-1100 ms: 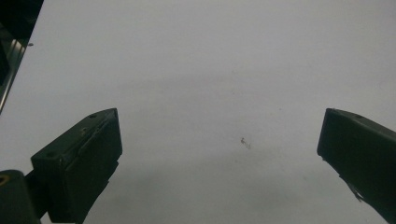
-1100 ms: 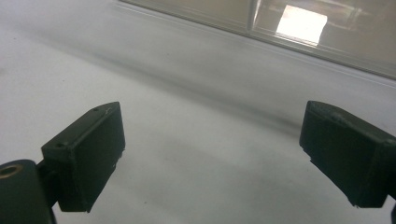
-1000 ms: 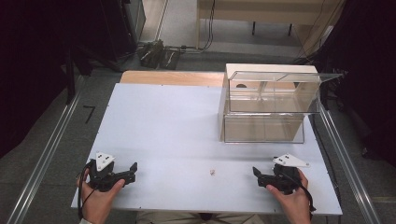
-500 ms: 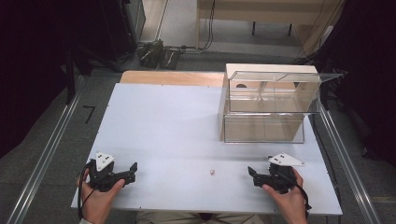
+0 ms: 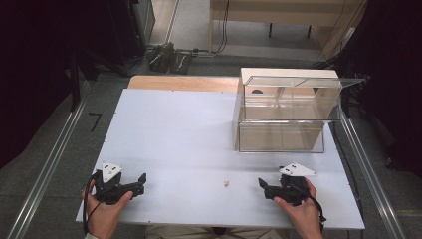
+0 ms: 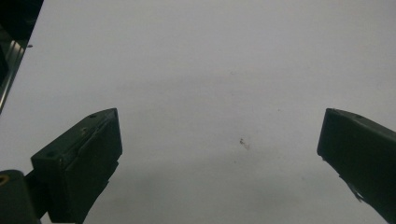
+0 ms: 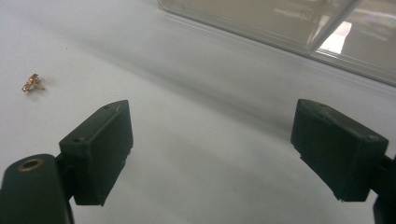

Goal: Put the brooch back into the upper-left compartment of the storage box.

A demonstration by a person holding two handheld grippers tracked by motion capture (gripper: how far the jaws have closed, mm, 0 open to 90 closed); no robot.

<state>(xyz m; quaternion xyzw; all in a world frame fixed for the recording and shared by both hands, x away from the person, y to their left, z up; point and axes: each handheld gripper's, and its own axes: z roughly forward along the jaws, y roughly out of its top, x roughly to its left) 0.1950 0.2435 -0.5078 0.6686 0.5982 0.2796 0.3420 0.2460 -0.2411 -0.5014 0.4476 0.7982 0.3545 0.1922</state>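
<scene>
A tiny gold-coloured piece (image 5: pixel 226 183) lies on the white table (image 5: pixel 189 134) near its front edge, between the two hands. My right gripper (image 5: pixel 263 188) rests on the table a short way to its right, jaws pointing left toward it. In the right gripper view that gripper (image 7: pixel 211 107) is open and holds nothing, and the gold piece (image 7: pixel 31 83) lies beyond and to the left of its left jaw. My left gripper (image 5: pixel 141 183) sits at the front left, pointing right. The left gripper view shows it (image 6: pixel 219 121) wide open over bare table.
A clear plastic box (image 5: pixel 283 109) with a raised lid and two levels stands at the back right of the table. Its lower wall (image 7: pixel 289 23) runs across the top of the right gripper view. Metal rails run along both sides of the table.
My right gripper has slid a little to the left, toward the small gold piece. The left gripper has stayed where it was.
</scene>
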